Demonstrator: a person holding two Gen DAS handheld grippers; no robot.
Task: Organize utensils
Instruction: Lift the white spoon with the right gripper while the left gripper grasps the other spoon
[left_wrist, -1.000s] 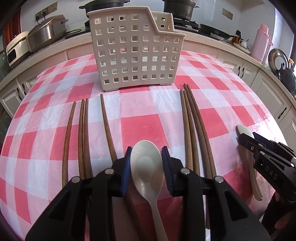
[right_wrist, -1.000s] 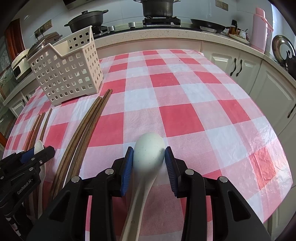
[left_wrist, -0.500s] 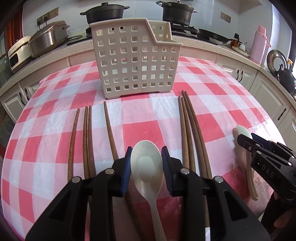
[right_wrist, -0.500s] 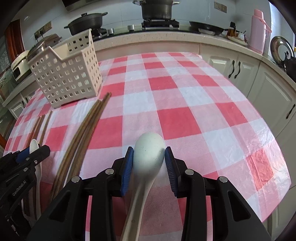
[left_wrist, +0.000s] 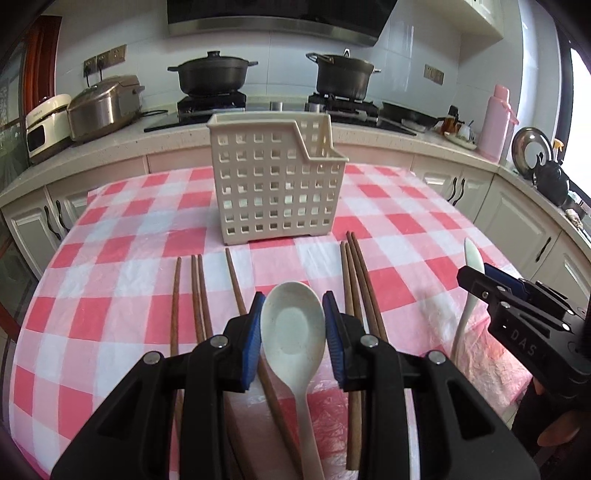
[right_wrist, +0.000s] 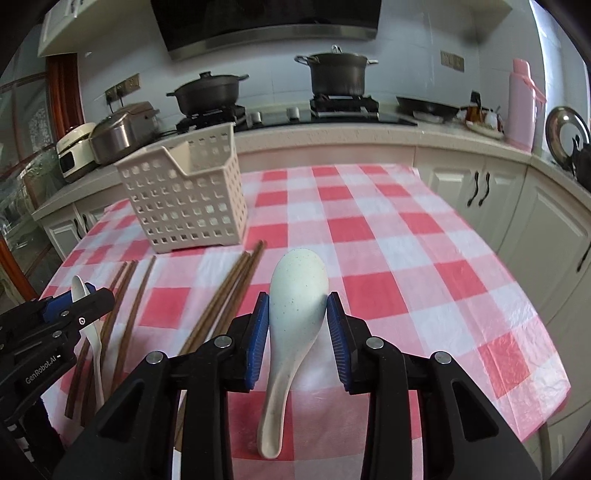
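Both grippers have risen since the earlier frame. Our left gripper (left_wrist: 293, 326) clamps a white spoon (left_wrist: 293, 334); our right gripper (right_wrist: 297, 325), jaws just closing further, clamps a pale blue spoon (right_wrist: 295, 299). Chopsticks (left_wrist: 360, 295) lie on the pink checked tablecloth (left_wrist: 402, 225) near the far basket (left_wrist: 275, 184); kitchen counters (right_wrist: 332, 134) stand beyond.

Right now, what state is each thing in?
Left gripper: shut on cream spoon, bowl up.
Right gripper: shut on pale blue spoon, bowl down.
Utensil basket: upright, looks empty.
Chopsticks: lying flat on tablecloth.
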